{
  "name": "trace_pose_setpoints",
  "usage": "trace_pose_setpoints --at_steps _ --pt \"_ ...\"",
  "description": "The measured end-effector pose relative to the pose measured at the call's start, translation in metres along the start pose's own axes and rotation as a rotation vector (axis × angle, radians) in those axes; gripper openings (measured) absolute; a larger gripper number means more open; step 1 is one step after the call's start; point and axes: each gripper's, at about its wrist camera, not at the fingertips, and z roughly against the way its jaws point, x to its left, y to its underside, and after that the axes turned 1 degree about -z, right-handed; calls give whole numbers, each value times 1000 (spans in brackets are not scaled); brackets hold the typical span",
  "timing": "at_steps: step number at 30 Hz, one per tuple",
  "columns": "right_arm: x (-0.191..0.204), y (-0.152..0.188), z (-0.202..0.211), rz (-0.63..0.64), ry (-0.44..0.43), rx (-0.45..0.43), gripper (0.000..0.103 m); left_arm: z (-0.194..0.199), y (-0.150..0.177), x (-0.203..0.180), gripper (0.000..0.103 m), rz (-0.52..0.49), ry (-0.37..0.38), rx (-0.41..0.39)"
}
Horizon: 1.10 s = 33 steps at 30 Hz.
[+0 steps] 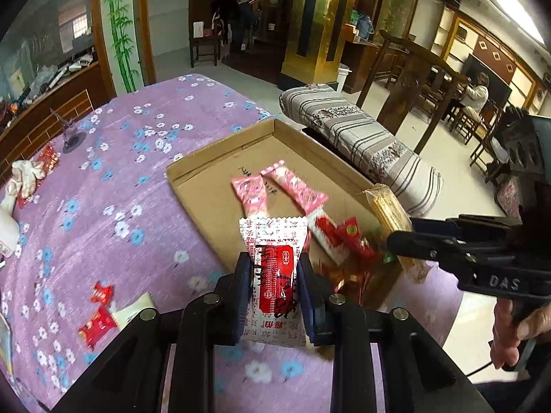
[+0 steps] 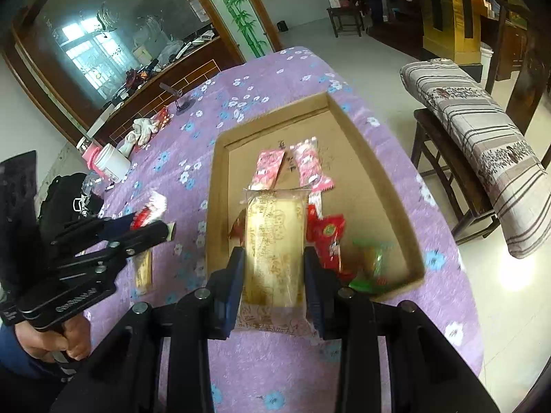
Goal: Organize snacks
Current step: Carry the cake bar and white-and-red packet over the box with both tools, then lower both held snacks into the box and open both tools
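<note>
We find both tongs clenched — left tongs [image 1: 272,275] on a red-and-white packet [image 1: 273,272], right tongs [image 2: 272,275] on a golden bar [image 2: 273,247], its long axis along the fingers, over the cardboard tray's [image 2: 375,158] near edge — right nearer.

Desk [image 1: 103,179] cloth: soft purple fabric, flower print, matt. Box [image 2: 220,179]: brown cardboard, dull, rough. Red-white snack pack [image 1: 273,275]: shiny plastic wrap, crinkly. Tan snack pack [image 2: 273,247]: clear glossy plastic wrap. Pink snack packs [image 2: 268,168]: shiny plastic. Hand-held gripper [image 1: 273,275]: black hard plastic or metal arms, silver metal bolts, blue pads [image 1: 241,292]. Floor [image 2: 310,27]: smooth, shiny tile. Cushion [image 2: 482,144]: striped cloth.
</note>
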Motion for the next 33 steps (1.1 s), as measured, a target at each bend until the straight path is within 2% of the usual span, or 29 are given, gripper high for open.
trace_pose_setpoints --at_steps 7,14,24,33 --pt "-10 -44 -16 35 4 43 33 -39 -39 7 26 52 -15 14" --pt "-16 -94 -61 69 9 109 33 -76 -60 28 26 113 -59 47" --pt "-16 -138 -134 87 49 181 32 -119 -65 53 26 193 -82 89" --pt "-19 -153 -170 91 70 223 32 -142 -64 56 26 210 -84 123"
